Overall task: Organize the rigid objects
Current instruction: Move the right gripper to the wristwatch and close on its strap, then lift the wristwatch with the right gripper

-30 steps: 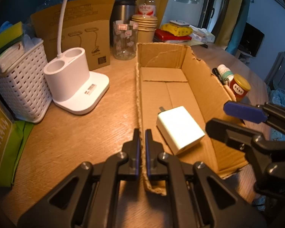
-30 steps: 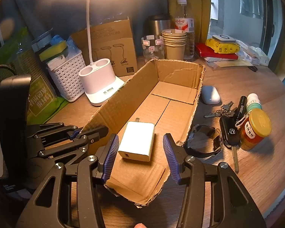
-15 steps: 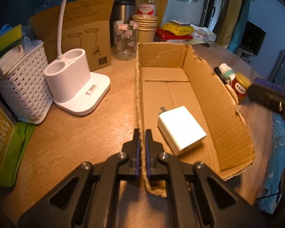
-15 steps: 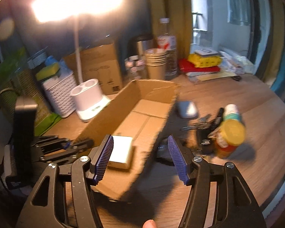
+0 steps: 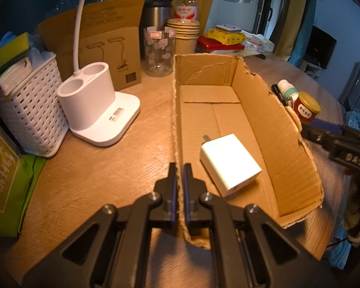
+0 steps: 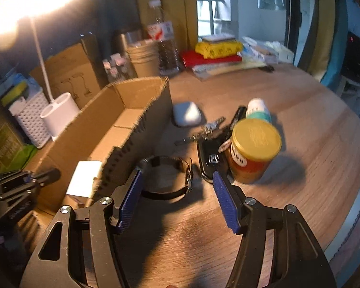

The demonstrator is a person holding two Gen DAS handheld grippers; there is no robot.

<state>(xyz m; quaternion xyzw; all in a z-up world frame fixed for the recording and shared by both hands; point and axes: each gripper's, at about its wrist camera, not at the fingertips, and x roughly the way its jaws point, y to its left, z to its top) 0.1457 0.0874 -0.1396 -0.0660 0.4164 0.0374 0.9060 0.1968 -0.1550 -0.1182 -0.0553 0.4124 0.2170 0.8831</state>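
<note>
- Wristwatch (image 6: 166, 180), the likely next pick, lay at lower centre of the right wrist view, on the table (image 6: 300, 180) just outside the cardboard box (image 6: 141, 129); the right gripper (image 6: 176, 200) hung over it with its blue pads well apart and nothing between them.
- Left gripper (image 5: 177, 192), bottom centre of its own view, was pinched tight on the box's near wall, which should steady the box.
- White charger (image 5: 229, 164) already rested on the box floor, right of that wall.
- Car key (image 6: 210, 160) and yellow-lidded jar (image 6: 252, 148) crowded the watch's right side; closing across the strap, clear of both, looked wise.
- Farther up, a white case (image 6: 186, 114) and a small bottle (image 6: 258, 109) waited outside the box.
</note>
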